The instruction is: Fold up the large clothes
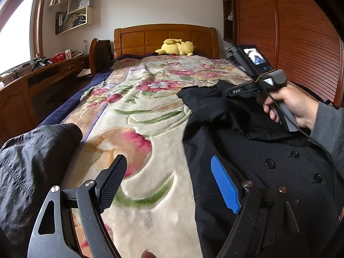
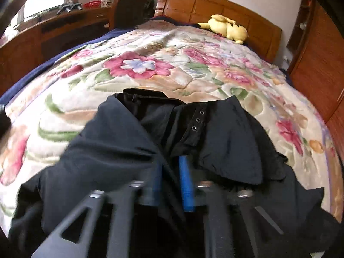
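A dark navy coat [image 1: 225, 150] lies on the floral blanket [image 1: 137, 111], collar end toward the headboard, with black buttons [image 1: 269, 163] showing. One crinkled black sleeve [image 1: 32, 161] stretches out to the left. My left gripper [image 1: 168, 161] hovers open over the blanket at the coat's left edge, and its blue pad [image 1: 225, 187] is over the cloth. A hand [image 1: 296, 105] holds my right gripper low over the collar. In the right wrist view, the right gripper [image 2: 171, 165] is blurred. Its blue pads [image 2: 186, 185] stand apart with a ridge of coat [image 2: 120, 142] between them.
A yellow plush toy [image 1: 176, 47] lies by the wooden headboard [image 1: 163, 36]. A desk [image 1: 32, 79] and a chair [image 1: 101, 53] run along the bed's left side, and a slatted wooden wardrobe [image 1: 301, 43] stands on the right. Blanket stretches beyond the coat [image 2: 139, 64].
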Tool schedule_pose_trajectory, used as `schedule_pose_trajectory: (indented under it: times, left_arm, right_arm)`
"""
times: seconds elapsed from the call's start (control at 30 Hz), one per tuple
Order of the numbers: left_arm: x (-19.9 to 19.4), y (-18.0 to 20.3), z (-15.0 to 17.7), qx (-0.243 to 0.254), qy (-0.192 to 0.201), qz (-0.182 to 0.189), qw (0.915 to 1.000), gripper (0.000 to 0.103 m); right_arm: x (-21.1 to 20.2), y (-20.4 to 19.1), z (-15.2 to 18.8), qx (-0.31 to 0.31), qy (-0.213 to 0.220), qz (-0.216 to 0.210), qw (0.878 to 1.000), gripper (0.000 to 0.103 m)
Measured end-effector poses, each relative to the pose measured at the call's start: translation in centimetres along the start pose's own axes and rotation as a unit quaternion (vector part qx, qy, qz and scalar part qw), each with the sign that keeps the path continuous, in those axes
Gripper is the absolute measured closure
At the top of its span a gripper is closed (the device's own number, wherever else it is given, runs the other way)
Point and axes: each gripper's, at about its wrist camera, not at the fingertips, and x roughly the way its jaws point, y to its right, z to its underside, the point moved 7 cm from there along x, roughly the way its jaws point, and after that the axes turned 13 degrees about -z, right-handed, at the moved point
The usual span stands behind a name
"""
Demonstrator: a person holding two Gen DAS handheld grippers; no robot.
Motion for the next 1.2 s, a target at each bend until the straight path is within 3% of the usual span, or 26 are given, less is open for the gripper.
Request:
schedule_pose_trajectory:
  times: [0.03,0.1,0.23,0.43,0.57,0.8,0.9,1.0,1.07,1.2]
  left_arm:
    - [0.0,0.0,0.0,0.001,0.000,0.000,1.0000,0.022]
    - [-0.1,0.0,0.0,0.003,0.000,0.000,1.0000,0.022]
    - [-0.2,0.0,0.0,-0.002,0.000,0.003,1.0000,0.022]
    - [-1.5,0.9,-0.7,-0.010,0.010,0.005,0.9999,0.022]
    - [-2.9,2.8,-1.9,-0.013,0.026,0.013,0.9995,0.022]
    - [-5.4,7.8,-3.6,-0.009,0.052,0.049,0.9974,0.022]
    - [-5.1,10.5,-3.1,0.005,0.038,0.076,0.9963,0.020]
    - [-4.8,12.2,-2.5,0.024,0.027,0.081,0.9961,0.015]
    - [-4.9,13.1,-2.5,0.026,0.025,0.084,0.9958,0.015]
    - [-5.5,14.6,-2.8,0.019,0.031,0.096,0.9947,0.015]
  right_arm:
    - [-0.7,-0.2,0.3,0.001,0.006,-0.007,1.000,0.043]
    - [-2.7,-0.2,1.0,0.003,0.021,-0.017,1.000,0.039]
    - [-7.6,0.0,4.0,-0.001,0.038,-0.046,0.998,0.038]
    - [-14.8,2.4,9.7,0.010,0.063,-0.043,0.997,0.038]
    - [-19.2,6.1,13.0,0.030,0.076,-0.006,0.997,0.038]
    - [-20.1,10.7,19.7,0.077,0.013,0.018,0.997,0.039]
    - [-19.7,10.6,22.8,0.086,-0.011,0.013,0.996,0.039]
    - [-20.0,10.4,25.5,0.085,-0.022,0.007,0.996,0.039]
    - [-20.9,10.8,26.5,0.091,-0.018,0.002,0.996,0.039]
    - [-23.2,13.1,26.9,0.115,0.030,-0.001,0.993,0.038]
